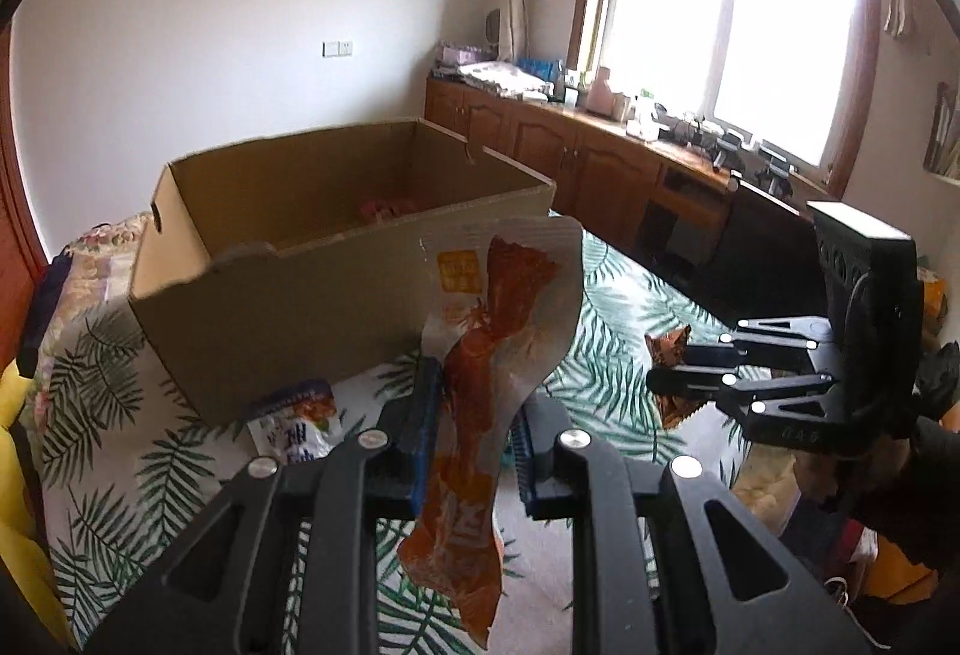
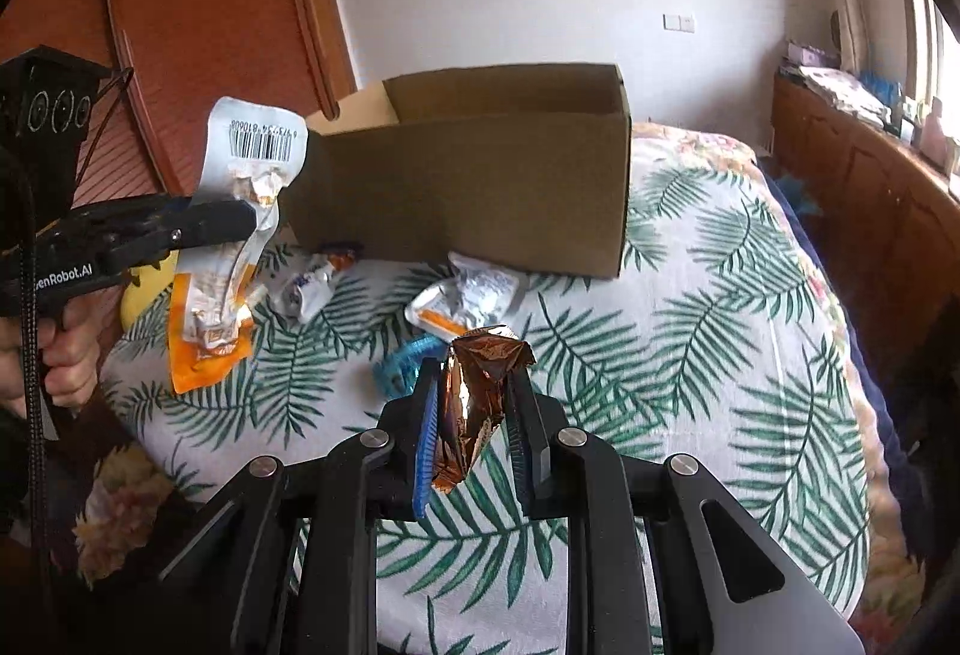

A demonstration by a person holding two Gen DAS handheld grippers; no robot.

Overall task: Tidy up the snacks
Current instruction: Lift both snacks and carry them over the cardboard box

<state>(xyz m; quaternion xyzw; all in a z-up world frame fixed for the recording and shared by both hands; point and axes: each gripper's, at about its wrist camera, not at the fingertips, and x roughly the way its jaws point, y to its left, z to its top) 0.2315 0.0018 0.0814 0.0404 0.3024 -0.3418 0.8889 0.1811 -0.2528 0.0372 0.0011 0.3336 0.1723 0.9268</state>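
An open cardboard box stands on the palm-leaf bedspread. My left gripper is shut on a long orange-and-white snack packet, held in the air just before the box's near wall. My right gripper is shut on a small copper-foil snack, lifted above the bedspread to the right of the box. Something reddish lies inside the box.
Loose packets lie on the bedspread by the box: a blue-and-white one, a silver-and-orange one, and a blue wrapper. A wooden cabinet runs under the window. A hand grips the left tool's handle.
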